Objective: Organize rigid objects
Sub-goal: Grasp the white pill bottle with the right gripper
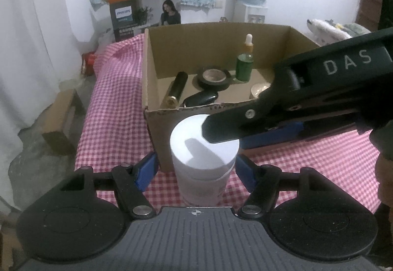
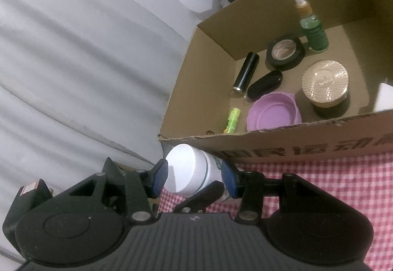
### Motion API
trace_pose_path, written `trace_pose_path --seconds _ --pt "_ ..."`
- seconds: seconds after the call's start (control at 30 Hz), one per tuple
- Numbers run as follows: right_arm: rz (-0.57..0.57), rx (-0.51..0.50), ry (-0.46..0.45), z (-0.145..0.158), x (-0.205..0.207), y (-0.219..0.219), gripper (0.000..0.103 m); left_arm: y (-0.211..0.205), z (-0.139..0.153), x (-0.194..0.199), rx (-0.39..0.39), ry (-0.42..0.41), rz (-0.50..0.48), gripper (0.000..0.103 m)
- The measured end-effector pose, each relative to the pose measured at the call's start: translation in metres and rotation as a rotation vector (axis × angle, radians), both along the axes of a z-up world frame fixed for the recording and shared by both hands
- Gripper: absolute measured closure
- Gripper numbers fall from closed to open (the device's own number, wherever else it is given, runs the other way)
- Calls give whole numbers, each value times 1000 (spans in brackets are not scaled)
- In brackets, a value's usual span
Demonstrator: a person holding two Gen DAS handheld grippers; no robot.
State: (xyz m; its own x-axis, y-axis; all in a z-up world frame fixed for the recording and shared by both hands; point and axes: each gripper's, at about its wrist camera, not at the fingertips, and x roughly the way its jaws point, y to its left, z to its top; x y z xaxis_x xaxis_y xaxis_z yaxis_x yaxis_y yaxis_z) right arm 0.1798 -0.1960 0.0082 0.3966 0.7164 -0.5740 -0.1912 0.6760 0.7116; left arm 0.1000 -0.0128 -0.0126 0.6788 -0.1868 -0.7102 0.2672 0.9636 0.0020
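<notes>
The white jar [image 1: 205, 148] stands on the checked cloth [image 1: 110, 111] of the bench, right against the near wall of the cardboard box [image 1: 157, 74]. The left claw [image 1: 196, 172] is spread around it, its blue pads [image 1: 147, 170] on either side with a gap showing on the left, so it does not pinch. The right claw [image 2: 194, 179] is pinching the white jar [image 2: 186, 170], blue pads [image 2: 159, 179] pressed on both sides just under the cap.

The left view shows the right claw reaching in from the right over the cap, and hides much of the box floor behind the near wall. It shows one green dropper bottle [image 1: 245, 62], one roll of black tape [image 1: 213, 78], one black tube [image 1: 175, 89] and one black oval case [image 1: 201, 99].

The right view looks down into the box [image 2: 294, 133] and adds one purple lid [image 2: 272, 115], one round gold tin [image 2: 325, 84], one small yellow-green tube [image 2: 232, 120] and a white thing cut off at the right edge [image 2: 385, 99]. It also shows the dropper bottle [image 2: 313, 28], tape [image 2: 285, 52], tube [image 2: 245, 72] and case [image 2: 265, 84].
</notes>
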Motion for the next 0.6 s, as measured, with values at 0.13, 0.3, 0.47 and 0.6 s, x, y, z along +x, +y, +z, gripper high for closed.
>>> trace_pose_path --seconds 0.13,0.3,0.47,0.6 --pt "3 -7 8 -4 5 6 52 -2 -2 2 -3 14 8 39" --pt "5 -6 13 -5 6 7 53 -6 -2 4 -16 28 20 49" --pt "9 -7 7 -6 4 8 53 -13 -1 -1 -13 28 15 50" --pt "-2 -8 11 -6 2 2 54 -16 0 -5 -17 32 2 50"
